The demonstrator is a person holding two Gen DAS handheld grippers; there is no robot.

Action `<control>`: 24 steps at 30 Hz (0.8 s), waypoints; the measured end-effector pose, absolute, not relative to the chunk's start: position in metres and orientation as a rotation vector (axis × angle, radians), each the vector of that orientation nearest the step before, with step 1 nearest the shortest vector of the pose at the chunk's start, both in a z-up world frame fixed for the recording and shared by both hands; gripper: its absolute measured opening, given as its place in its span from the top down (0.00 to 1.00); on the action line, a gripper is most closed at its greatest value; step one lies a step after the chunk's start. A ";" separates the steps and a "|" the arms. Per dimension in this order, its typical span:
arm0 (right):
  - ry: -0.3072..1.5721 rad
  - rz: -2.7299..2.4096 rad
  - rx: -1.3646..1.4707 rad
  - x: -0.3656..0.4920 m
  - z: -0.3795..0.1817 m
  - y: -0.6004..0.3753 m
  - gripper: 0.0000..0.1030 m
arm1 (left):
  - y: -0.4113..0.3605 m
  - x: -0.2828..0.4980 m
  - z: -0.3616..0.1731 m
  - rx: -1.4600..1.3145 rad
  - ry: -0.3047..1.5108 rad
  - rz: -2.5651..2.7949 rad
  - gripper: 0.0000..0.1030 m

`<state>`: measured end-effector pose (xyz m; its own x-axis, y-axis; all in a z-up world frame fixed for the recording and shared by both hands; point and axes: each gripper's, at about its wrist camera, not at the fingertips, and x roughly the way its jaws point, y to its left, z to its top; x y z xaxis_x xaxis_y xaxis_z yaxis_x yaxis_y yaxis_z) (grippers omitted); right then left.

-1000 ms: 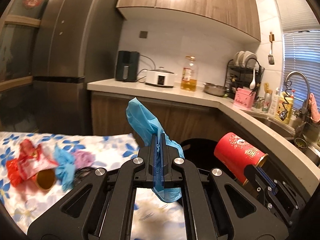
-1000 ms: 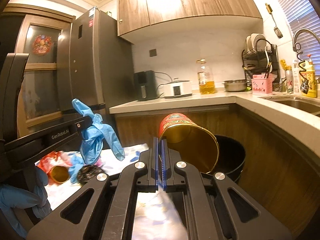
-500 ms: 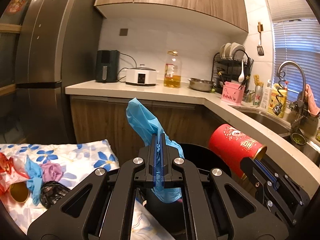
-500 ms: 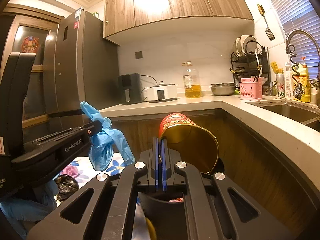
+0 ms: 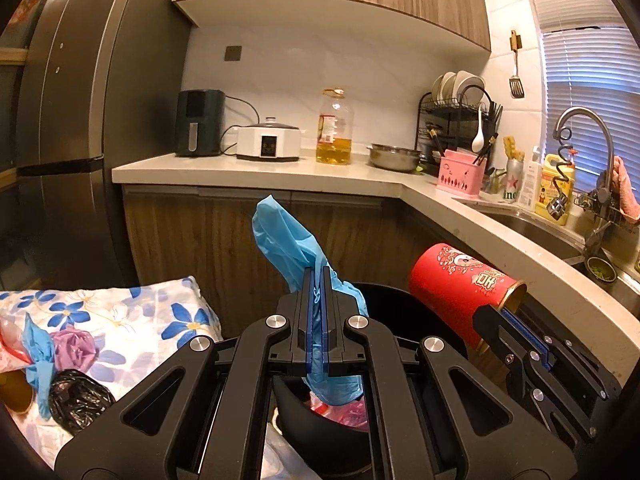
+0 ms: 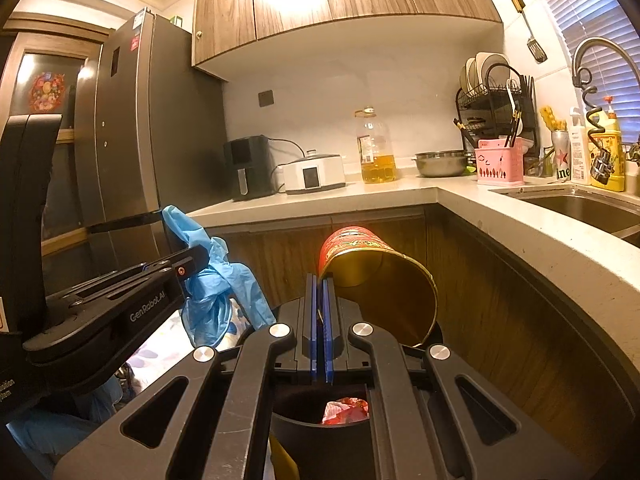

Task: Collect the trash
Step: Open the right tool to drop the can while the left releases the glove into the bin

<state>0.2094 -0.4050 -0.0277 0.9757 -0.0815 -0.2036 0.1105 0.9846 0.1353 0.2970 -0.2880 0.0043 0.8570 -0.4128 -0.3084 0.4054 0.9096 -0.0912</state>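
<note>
Left wrist view shows your left gripper (image 5: 318, 280) pinching a blue glove (image 5: 288, 236), its jaws pressed together on the rubber, with the glove's lower end hanging over the open black bin (image 5: 384, 296). Your right gripper (image 6: 320, 286) clamps the rim of a red can (image 6: 360, 242), tilted with its gold mouth toward you, above the same bin's rim. Inside the bin you can see crumpled red-and-white wrapper (image 6: 346, 410). Beside the bin on the left lies the floral cloth (image 5: 132, 320) carrying a black bag (image 5: 78, 398), a purple wad (image 5: 74, 348) and more blue glove (image 5: 40, 348). Wooden cabinets (image 5: 240, 240) and the curved counter (image 5: 460, 208) close in behind and to the right.
</note>
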 end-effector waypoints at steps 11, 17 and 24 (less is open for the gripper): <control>0.227 -0.094 0.151 0.226 -0.032 -0.411 0.97 | -0.298 0.312 -0.008 -0.010 0.352 -0.451 0.98; 0.243 -0.094 0.156 0.232 -0.035 -0.416 0.97 | -0.301 0.322 -0.015 -0.011 0.377 -0.475 0.98; 0.261 -0.106 0.170 0.239 -0.039 -0.425 0.95 | -0.307 0.327 -0.022 0.005 0.388 -0.500 0.97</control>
